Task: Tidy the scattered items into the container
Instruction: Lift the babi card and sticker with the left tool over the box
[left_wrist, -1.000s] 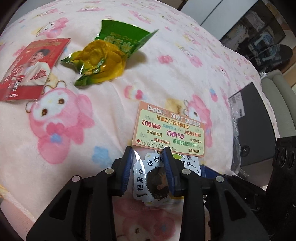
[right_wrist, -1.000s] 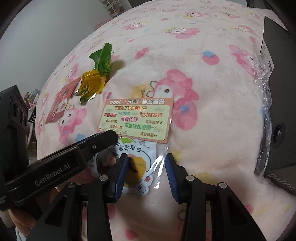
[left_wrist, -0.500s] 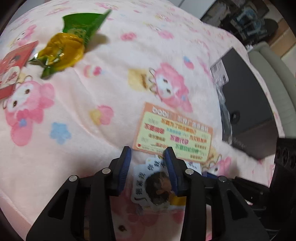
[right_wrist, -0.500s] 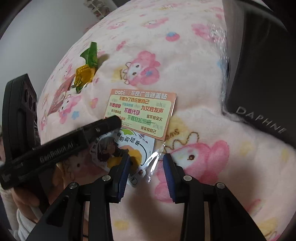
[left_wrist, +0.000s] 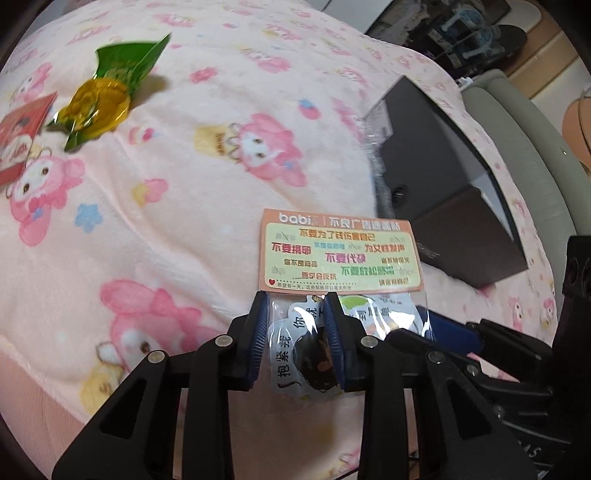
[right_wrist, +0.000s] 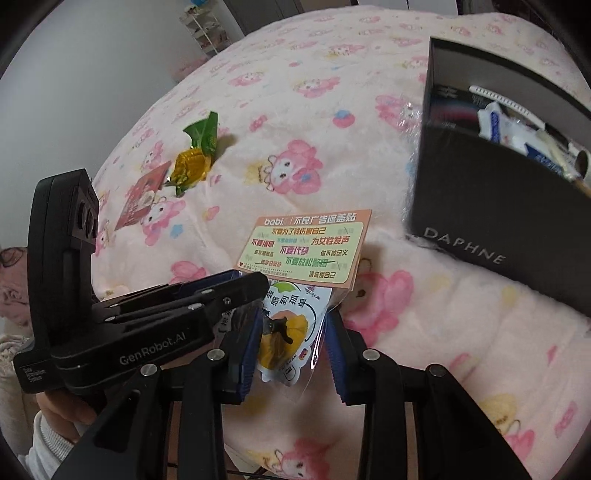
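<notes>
The sticker pack (left_wrist: 338, 254) hangs lifted above the pink blanket (left_wrist: 184, 192), its long axis running away from me, orange header card at the far end and clear bag end nearest me. My left gripper (left_wrist: 297, 332) is closed narrow on the bag's left part; my right gripper (right_wrist: 291, 336) straddles the bag's right part with its fingers set wider, and whether they press it I cannot tell. The black box (right_wrist: 491, 199) sits just right of the pack, open and already holding items. Well left of the pack lie a green-yellow snack packet (left_wrist: 107, 92) and a red card (left_wrist: 22, 136).
</notes>
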